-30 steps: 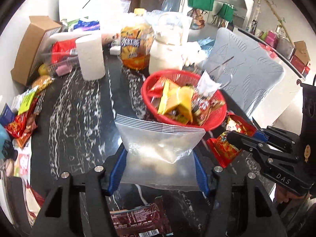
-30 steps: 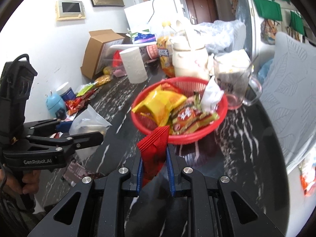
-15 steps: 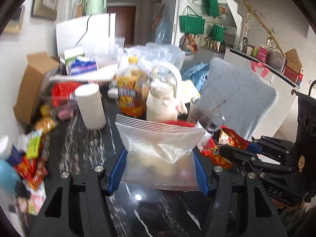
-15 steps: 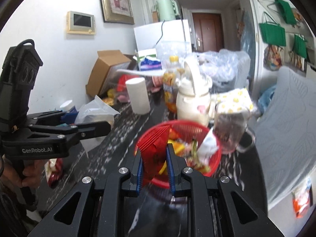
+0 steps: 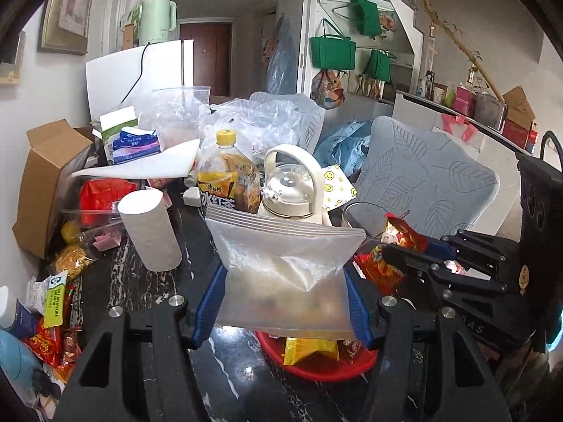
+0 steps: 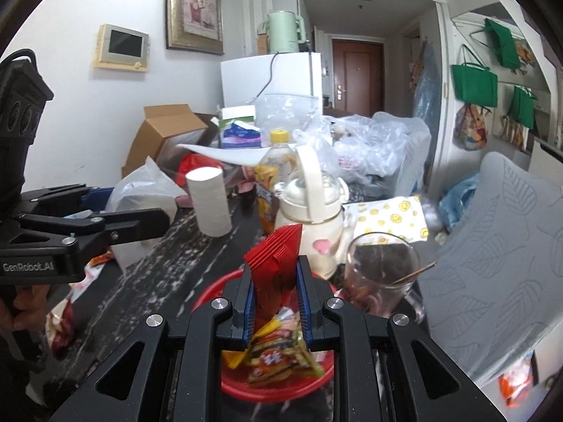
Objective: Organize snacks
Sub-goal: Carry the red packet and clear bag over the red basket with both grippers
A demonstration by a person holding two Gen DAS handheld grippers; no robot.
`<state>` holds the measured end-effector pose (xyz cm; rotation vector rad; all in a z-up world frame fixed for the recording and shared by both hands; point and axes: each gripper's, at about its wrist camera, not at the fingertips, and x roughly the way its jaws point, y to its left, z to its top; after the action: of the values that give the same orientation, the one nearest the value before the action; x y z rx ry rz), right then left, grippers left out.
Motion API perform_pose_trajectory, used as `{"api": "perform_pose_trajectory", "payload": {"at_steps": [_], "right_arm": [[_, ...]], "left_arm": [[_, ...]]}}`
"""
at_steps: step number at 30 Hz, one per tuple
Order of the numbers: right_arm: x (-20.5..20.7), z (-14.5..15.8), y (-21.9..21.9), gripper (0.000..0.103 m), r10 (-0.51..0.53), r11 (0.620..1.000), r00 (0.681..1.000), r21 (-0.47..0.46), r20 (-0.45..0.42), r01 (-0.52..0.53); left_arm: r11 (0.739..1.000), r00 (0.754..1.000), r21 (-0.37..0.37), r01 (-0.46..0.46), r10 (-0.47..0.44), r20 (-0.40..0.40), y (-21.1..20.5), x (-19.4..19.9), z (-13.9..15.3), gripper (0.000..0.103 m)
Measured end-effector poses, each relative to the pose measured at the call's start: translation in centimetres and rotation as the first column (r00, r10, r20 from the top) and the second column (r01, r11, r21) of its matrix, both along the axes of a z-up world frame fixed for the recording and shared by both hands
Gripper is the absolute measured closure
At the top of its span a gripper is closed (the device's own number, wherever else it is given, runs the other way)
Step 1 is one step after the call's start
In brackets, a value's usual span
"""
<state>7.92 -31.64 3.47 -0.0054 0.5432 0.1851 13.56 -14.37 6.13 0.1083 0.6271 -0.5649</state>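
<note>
Above the dark marbled worktop (image 5: 155, 292) and the red basket (image 6: 211, 292), the left gripper (image 5: 283, 292) tilted downward with fingers clamping a clear zip bag (image 5: 281, 263), while at its 3 o'clock the right gripper (image 6: 274, 302), likewise tilted, pinched a red snack packet (image 6: 274, 263).

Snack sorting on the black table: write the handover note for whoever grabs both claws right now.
Left claw: shut on a clear zip bag, held upright above the table, its zip edge on top.
Right claw: shut on a red snack packet, held in the air beside the bag.
Red basket: below both claws, with several snacks inside.
More loose snacks lie along the table's left edge.
Done: bag and one packet picked up.
Left: the packet is not yet in the bag; probably bag it, then the rest.
</note>
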Motion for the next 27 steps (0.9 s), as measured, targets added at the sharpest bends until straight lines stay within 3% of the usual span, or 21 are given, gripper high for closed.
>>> {"api": "perform_pose_trajectory", "payload": {"at_steps": [7, 14, 21, 27], "right_arm": [[2.8, -2.4, -1.3, 0.083, -0.043, 0.999, 0.998, -0.001, -0.055, 0.043], [4.7, -4.6, -2.2, 0.083, -0.063, 0.998, 0.994, 0.004, -0.090, 0.064], [6.3, -7.1, -1.5, 0.083, -0.034, 0.999, 0.990, -0.034, -0.139, 0.030], [6.4, -7.7, -1.8, 0.082, -0.018, 1.000, 0.987, -0.008, -0.157, 0.017]], "left_arm": [[1.000, 0.996, 0.002, 0.011, -0.011, -0.084, -1.4, 1.9, -2.9, 0.043], [1.000, 0.993, 0.015, 0.002, 0.000, -0.118, -2.1, 3.4, -4.7, 0.043], [0.999, 0.986, 0.032, -0.009, 0.014, -0.167, -2.5, 4.3, -6.4, 0.043], [1.000, 0.980, 0.015, 0.001, 0.002, -0.200, -3.3, 4.7, -7.0, 0.043]]}}
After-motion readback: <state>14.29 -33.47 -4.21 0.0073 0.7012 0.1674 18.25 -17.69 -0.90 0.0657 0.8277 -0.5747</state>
